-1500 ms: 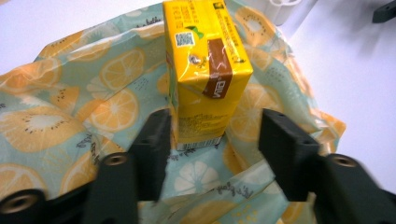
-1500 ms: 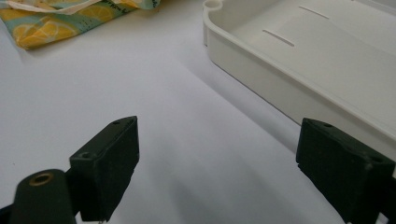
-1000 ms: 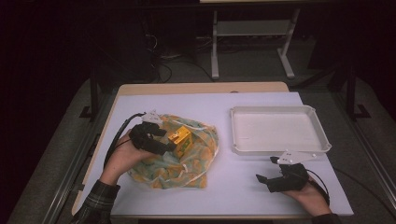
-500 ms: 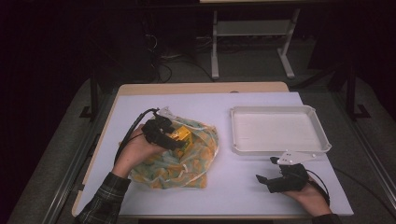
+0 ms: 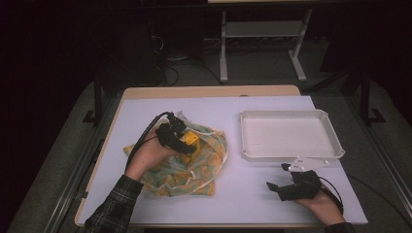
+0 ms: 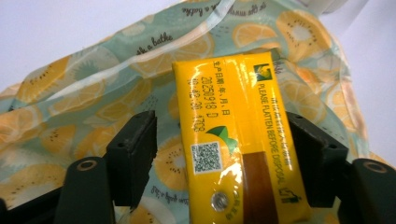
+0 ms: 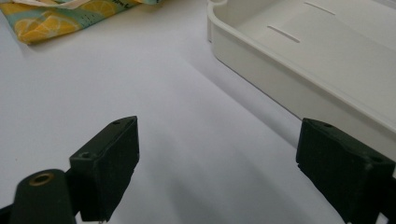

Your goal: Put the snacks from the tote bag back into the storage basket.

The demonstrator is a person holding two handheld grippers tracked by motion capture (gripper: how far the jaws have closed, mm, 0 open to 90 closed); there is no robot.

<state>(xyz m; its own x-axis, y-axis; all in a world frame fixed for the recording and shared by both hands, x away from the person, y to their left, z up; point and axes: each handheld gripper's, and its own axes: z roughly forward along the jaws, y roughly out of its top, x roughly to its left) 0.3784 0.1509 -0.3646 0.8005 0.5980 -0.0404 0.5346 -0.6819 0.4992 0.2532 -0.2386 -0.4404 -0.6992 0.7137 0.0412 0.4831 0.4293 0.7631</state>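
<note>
Left tool [image 5: 187, 144] sits over the fruit-print cloth bag [image 5: 194, 167], its cable trailing back past the hand toward the near-left of the surface [image 5: 145, 109]. A yellow drink carton [image 6: 240, 135] lies between its jaws on top of the bag, long side running away from the tool. The jaws have just been closing — in the left gripper view the right jaw looks to be against the carton's edge, while the left jaw stands apart from it with a strip of bag cloth showing in the gap, so the carton is bracketed, not clamped. The carton's printed face is up: a code square, a date line, a foil straw hole near the tool end. Bag cloth spreads all round the tool, crumpled, with pale drawstrings [image 5: 201, 177] lying loose on the near side. Right tool [image 5: 277, 177] rests low on the surface well to the right of the left one, jaws wide apart with nothing between them — bare surface ahead of it. The white tray [image 5: 291, 136] lies just ahead and to the right of this tool, and a corner of the bag shows far ahead to its left.
</note>
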